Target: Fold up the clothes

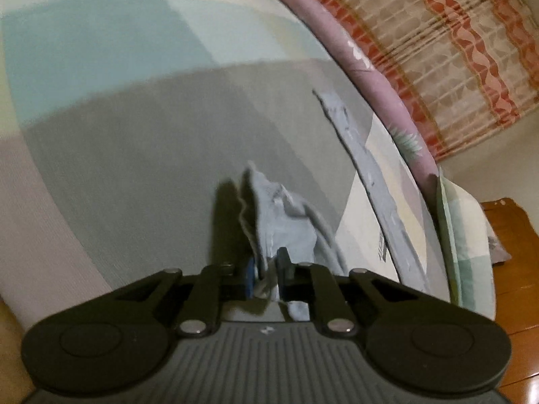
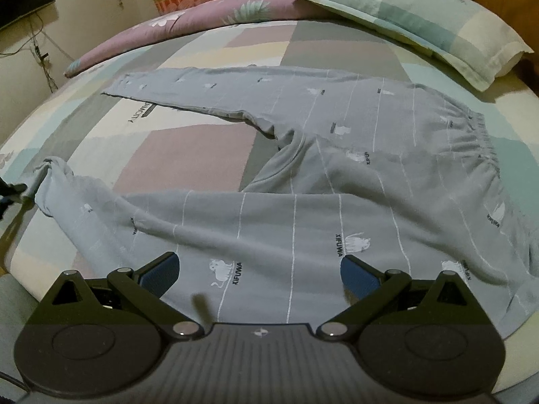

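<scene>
Grey trousers (image 2: 303, 175) spread; pillow (image 2: 421, 23), purple quilt (image 2: 188, 23) beyond.

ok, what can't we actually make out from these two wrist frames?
- Left wrist view: the left gripper is shut on the cuff, but the fingers hide how much cloth sits between them.
- Left wrist view: most of the pants shows only edge-on and blurred.
- Right wrist view: the right gripper is open above the near leg; contact cannot be judged. Its body hides that leg's near edge.
- Right wrist view: the frame's left edge cuts off the left gripper.
</scene>
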Action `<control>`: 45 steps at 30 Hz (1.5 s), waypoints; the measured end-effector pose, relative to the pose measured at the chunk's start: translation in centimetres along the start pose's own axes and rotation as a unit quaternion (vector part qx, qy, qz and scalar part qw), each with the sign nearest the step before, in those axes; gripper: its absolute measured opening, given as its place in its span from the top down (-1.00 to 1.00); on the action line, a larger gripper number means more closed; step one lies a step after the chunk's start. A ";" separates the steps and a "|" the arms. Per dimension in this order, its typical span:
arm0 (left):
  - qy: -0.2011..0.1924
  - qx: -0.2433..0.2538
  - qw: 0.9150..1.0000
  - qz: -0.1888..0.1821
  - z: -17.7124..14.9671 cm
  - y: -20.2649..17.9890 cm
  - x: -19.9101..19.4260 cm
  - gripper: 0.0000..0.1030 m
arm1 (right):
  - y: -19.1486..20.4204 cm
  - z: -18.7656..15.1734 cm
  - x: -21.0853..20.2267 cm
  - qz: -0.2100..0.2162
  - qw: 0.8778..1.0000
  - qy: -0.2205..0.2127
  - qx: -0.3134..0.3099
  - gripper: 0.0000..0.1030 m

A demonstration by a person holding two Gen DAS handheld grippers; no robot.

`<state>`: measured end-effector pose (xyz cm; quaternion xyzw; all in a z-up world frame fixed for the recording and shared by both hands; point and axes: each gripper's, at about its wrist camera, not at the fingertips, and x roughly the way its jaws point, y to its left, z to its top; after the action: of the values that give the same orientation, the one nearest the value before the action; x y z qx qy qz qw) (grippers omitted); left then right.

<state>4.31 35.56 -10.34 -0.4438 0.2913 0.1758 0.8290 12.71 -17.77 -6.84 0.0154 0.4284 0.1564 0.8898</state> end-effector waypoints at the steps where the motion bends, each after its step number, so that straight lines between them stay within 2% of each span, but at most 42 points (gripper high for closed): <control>1: -0.005 0.009 1.000 0.005 0.5 0.0 -0.7 0.80 | 0.0 0.0 -0.1 -0.001 1.000 -0.002 -0.001 -1.00; 4: -0.027 0.034 0.999 0.023 2.1 0.1 -3.2 0.81 | 0.1 0.1 -0.2 -0.004 1.000 -0.006 -0.005 -1.00; 5: -0.034 0.042 0.998 0.028 2.7 0.1 -4.1 0.93 | 0.0 0.2 -0.2 -0.004 1.000 -0.008 -0.005 -1.00; 12: -0.074 0.078 0.993 0.046 4.6 0.0 -8.6 0.95 | 0.4 0.2 -0.4 -0.001 1.000 -0.013 -0.013 -1.00; 15: -0.042 0.064 0.997 0.027 4.4 0.4 -7.9 0.93 | 0.6 0.1 -0.5 0.002 1.000 -0.013 -0.016 -1.00; 19: 0.014 0.046 0.999 0.021 2.4 1.2 -6.4 0.87 | 0.8 0.1 -0.7 0.003 1.000 -0.015 -0.019 -1.00; 23: 0.056 0.024 0.998 0.017 0.1 2.0 -4.8 0.63 | 0.8 -0.1 -0.8 0.002 1.000 -0.015 -0.020 -1.00; 27: 0.079 0.001 0.996 0.039 -1.2 3.1 -3.3 0.36 | 0.9 -0.1 -0.8 0.001 1.000 -0.014 -0.020 -1.00; 28: 0.082 -0.004 0.996 0.041 -1.5 3.4 -3.0 0.36 | 0.9 -0.1 -0.8 0.002 1.000 -0.015 -0.020 -1.00; 32: 0.067 -0.028 0.997 0.013 -1.9 4.1 -2.4 0.33 | 0.9 -0.1 -0.8 0.006 1.000 -0.013 -0.021 -1.00; 38: 0.035 -0.067 0.997 -0.019 -1.4 4.8 -1.2 0.33 | 2.0 -0.3 -0.8 0.054 0.997 -0.001 -0.046 -1.00; 42: 0.017 -0.076 0.997 -0.030 -1.3 4.9 -0.7 0.28 | 3.3 -0.4 -0.6 0.066 0.995 0.007 -0.073 -1.00; 43: 0.012 -0.073 0.997 -0.030 -1.3 4.8 -0.6 0.30 | 3.6 -0.4 -0.6 0.067 0.995 0.009 -0.079 -1.00; 45: 0.005 -0.057 0.998 -0.019 -1.2 4.3 -0.5 0.56 | 3.9 -0.3 -0.3 0.067 0.994 0.010 -0.087 -1.00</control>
<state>1.11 36.86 -13.29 -0.4966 0.2762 0.1737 0.8043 11.25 -14.22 -6.21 -0.0346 0.4198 0.2527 0.8711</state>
